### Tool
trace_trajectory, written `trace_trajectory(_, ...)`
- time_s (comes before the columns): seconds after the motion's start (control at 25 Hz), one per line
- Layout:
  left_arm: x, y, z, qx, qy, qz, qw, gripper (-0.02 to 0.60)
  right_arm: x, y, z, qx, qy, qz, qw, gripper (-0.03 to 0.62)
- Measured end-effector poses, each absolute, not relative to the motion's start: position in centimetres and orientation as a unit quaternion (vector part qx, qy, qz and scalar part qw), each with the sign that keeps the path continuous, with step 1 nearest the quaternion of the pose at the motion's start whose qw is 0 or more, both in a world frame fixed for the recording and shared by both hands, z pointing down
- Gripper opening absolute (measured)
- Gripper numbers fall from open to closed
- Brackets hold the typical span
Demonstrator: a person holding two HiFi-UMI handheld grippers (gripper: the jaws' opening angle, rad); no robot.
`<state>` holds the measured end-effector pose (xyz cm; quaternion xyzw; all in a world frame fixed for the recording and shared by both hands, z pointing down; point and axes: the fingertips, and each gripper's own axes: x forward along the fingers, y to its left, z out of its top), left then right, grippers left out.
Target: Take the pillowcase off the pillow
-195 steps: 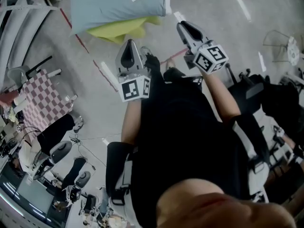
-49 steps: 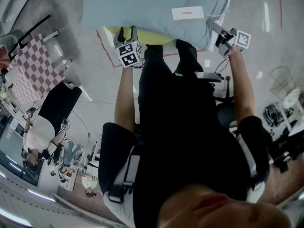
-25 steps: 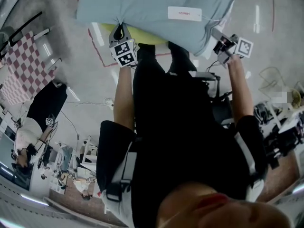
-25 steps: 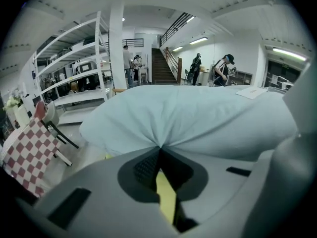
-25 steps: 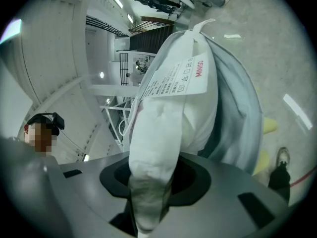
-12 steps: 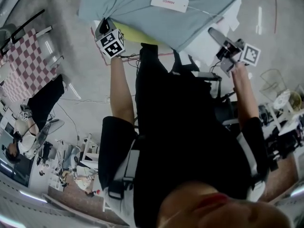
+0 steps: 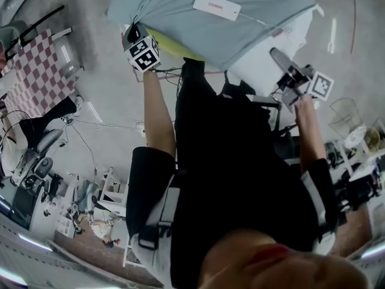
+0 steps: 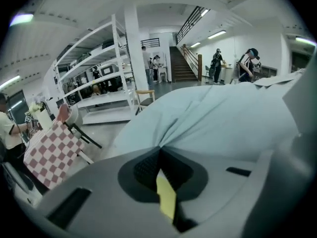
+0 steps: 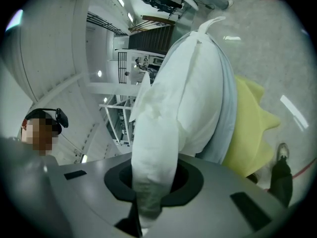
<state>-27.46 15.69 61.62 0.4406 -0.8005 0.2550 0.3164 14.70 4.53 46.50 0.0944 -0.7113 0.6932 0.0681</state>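
A light blue pillowcase (image 7: 180,8) with a white label hangs in the air in front of me. My left gripper (image 7: 132,32) is shut on a bunched corner of it (image 8: 163,145), and a yellow strip shows low between the jaws. The white pillow (image 7: 287,34) sticks out of the case's right end. In the right gripper view, a corner of this pillow (image 9: 151,148) runs down between the jaws of my right gripper (image 9: 148,192), which are closing and squeeze it. The case's blue edge (image 9: 229,98) lies around the pillow behind.
A yellow cloth (image 7: 161,44) lies on the grey floor below the pillow. A red-and-white checkered chair (image 7: 33,62) stands at the left, a wire basket (image 7: 346,110) at the right. White shelving (image 8: 94,83) and several people (image 8: 246,66) are farther off.
The left gripper has pulled the pillowcase corner up and to the left. The right gripper has drawn down and right with the pillow corner, and more white pillow shows.
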Motion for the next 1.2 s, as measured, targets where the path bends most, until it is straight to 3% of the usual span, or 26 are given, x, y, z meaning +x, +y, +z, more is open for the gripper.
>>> trace_trajectory(0.2,-32.8,16.0,61.7,0.412,-0.822,0.198,0.341,-0.005,11.4,6.2,47.8,0.078,-0.699,0.708,0.061,0.057)
trace_trajectory(0.28,-33.7,15.3,59.5,0.421,-0.826,0.244,0.285,-0.005,10.9,6.5,49.0,0.081,-0.687,0.721,0.048,0.055)
trace_trajectory(0.36,-33.8,13.6,55.7,0.452,-0.810,0.326,0.180,-0.005,11.5,6.1,50.4,0.090,-0.677,0.730,0.042,0.055)
trace_trajectory(0.44,-33.8,11.4,53.7,0.482,-0.789,0.350,0.149,-0.005,12.4,5.6,51.2,0.098,-0.668,0.736,0.037,0.055)
trace_trajectory(0.72,-36.0,12.9,61.1,0.444,-0.786,0.259,0.345,-0.005,10.0,7.5,51.2,0.080,-0.657,0.749,0.028,0.047)
trace_trajectory(1.2,-38.2,14.4,65.0,0.408,-0.789,0.215,0.405,-0.003,9.7,9.6,51.4,0.082,-0.664,0.743,0.023,0.040)
